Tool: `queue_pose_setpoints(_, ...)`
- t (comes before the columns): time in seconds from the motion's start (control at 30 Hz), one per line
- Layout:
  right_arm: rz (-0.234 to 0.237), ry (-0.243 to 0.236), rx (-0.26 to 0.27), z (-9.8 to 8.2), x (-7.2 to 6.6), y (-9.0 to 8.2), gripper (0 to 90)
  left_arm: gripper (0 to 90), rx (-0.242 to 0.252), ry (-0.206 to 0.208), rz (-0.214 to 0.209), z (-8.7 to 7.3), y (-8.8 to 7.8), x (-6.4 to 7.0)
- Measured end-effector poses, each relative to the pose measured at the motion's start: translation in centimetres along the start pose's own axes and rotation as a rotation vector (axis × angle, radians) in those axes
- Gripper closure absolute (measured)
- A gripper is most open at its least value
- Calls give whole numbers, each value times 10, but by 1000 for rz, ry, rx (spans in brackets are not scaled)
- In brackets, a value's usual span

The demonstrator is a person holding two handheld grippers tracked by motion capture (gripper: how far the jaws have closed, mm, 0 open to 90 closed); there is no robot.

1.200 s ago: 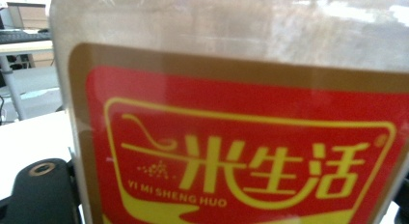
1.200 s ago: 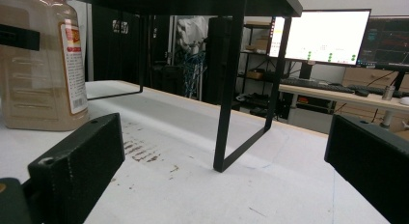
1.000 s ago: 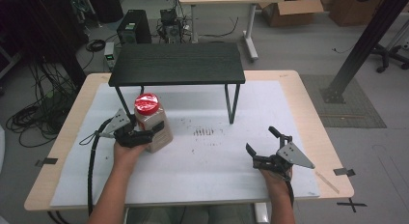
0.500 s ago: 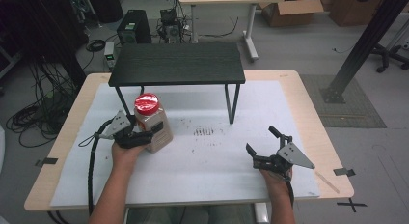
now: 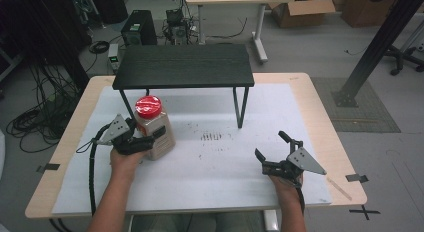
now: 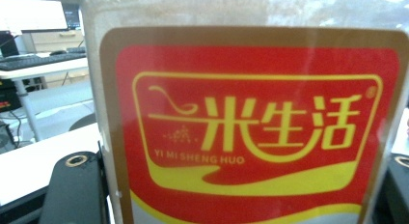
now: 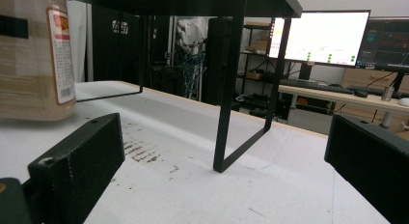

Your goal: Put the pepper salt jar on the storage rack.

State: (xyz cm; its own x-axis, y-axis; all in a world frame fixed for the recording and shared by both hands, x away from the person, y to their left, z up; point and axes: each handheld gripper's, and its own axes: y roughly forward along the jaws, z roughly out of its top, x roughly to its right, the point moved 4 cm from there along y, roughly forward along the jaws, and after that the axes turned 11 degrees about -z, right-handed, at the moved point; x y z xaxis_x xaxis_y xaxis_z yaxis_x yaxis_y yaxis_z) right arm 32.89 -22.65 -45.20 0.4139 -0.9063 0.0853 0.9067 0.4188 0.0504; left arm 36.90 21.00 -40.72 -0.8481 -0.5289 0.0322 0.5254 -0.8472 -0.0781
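A clear jar (image 5: 154,129) with a red lid (image 5: 149,106) and a red-and-yellow label (image 6: 255,132) stands upright on the white mat, just in front of the black shelf's left legs. My left gripper (image 5: 150,139) is shut on the jar's body from the near-left side, and its black fingers (image 6: 72,190) hug both sides of the label. My right gripper (image 5: 270,144) rests open near the mat's front right with nothing between its fingers (image 7: 77,161). From there the jar (image 7: 34,60) stands far off to the left.
A low black shelf (image 5: 182,66) on thin legs (image 7: 231,89) spans the back of the white mat (image 5: 220,167). Dark smudges (image 5: 212,137) mark the mat's middle. Beyond the table are desks, monitors (image 7: 318,38), cables and boxes.
The left gripper's jaws have drawn in against the jar's sides. The jar and the right gripper stay where they were.
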Motion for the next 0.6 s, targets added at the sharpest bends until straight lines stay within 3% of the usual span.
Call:
queue_pose_setpoints(0.47, 0, -1, -1, 0, 0, 0, 2, 257, 46, -6, -71, 36, -7, 10)
queue_pose_setpoints(0.6, 0, -2, -1, 0, 0, 0, 1, 257, 58, -32, -101, 46, -9, 13)
